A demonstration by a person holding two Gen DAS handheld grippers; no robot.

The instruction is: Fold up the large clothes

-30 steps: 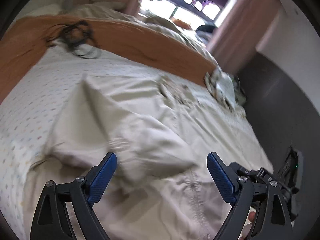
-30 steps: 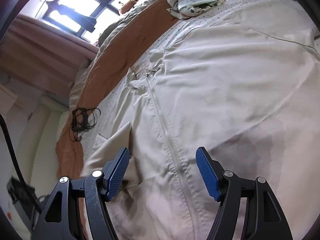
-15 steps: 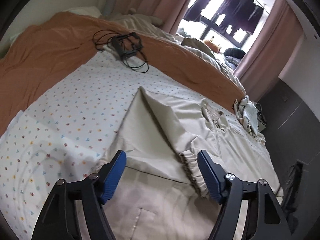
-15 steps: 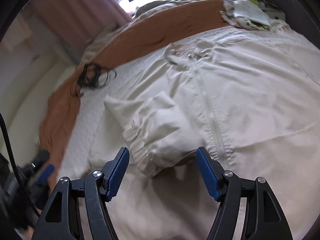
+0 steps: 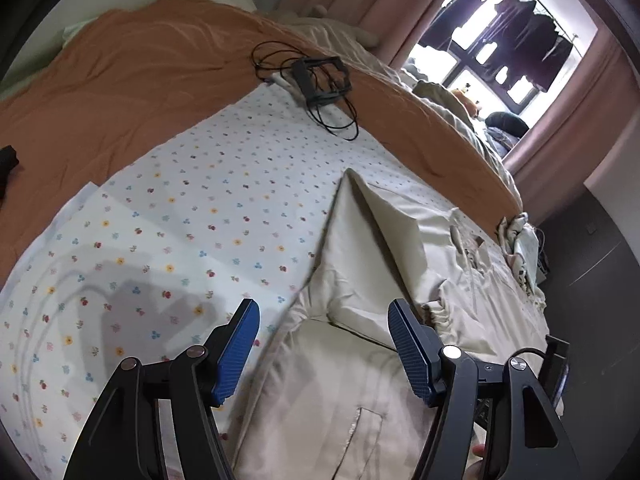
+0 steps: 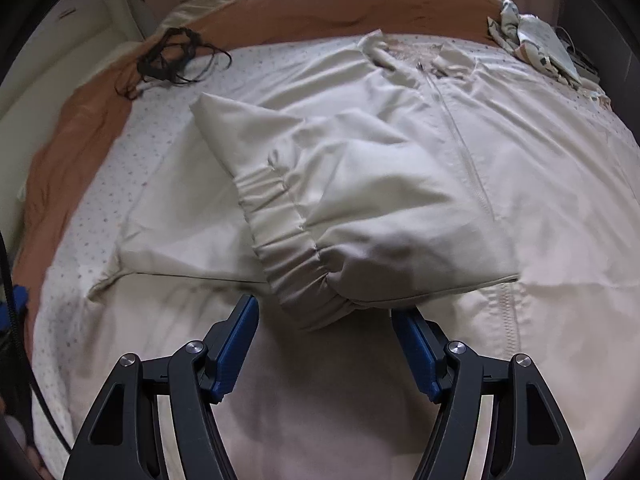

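Jacket (image 6: 360,200) sleeve now folded across; left hand-held gripper (image 5: 324,344) narrowed, right hand-held gripper (image 6: 324,344) unchanged, both empty.

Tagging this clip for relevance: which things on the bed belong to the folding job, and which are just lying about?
Part of the job:
- beige zip jacket
- its folded-in sleeve with elastic cuff

Just lying about:
- black cable tangle with frame
- crumpled patterned cloth
- orange blanket
- floral sheet
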